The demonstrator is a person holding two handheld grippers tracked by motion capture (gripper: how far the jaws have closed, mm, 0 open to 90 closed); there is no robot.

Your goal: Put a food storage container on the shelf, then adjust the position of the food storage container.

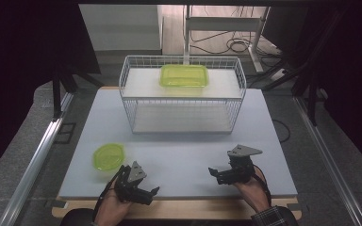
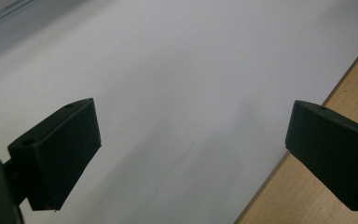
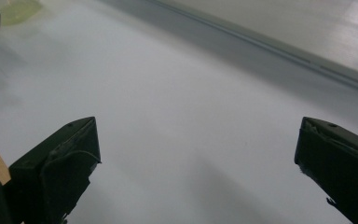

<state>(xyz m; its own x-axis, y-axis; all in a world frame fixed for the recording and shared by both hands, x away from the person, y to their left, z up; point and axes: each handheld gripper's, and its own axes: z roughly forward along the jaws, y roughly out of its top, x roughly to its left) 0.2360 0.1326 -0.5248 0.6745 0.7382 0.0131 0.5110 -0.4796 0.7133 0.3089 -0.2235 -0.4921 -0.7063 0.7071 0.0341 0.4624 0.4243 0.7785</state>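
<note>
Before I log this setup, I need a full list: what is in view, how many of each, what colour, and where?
Round container: 1, translucent green, near-left part of the board, just beyond the left tongs.
Rectangular container: 1, translucent green, on the rack's upper shelf.
Wire rack: 1, white, two-tiered, far middle of the board.
Board: 1, pale grey-white, on a light wooden table.
Cables: several, dark, on the floor behind the rack.
Left tongs: 1, black, open, near-left edge, holding nothing.
Right tongs: 1, black, open, near-right, holding nothing.
</note>
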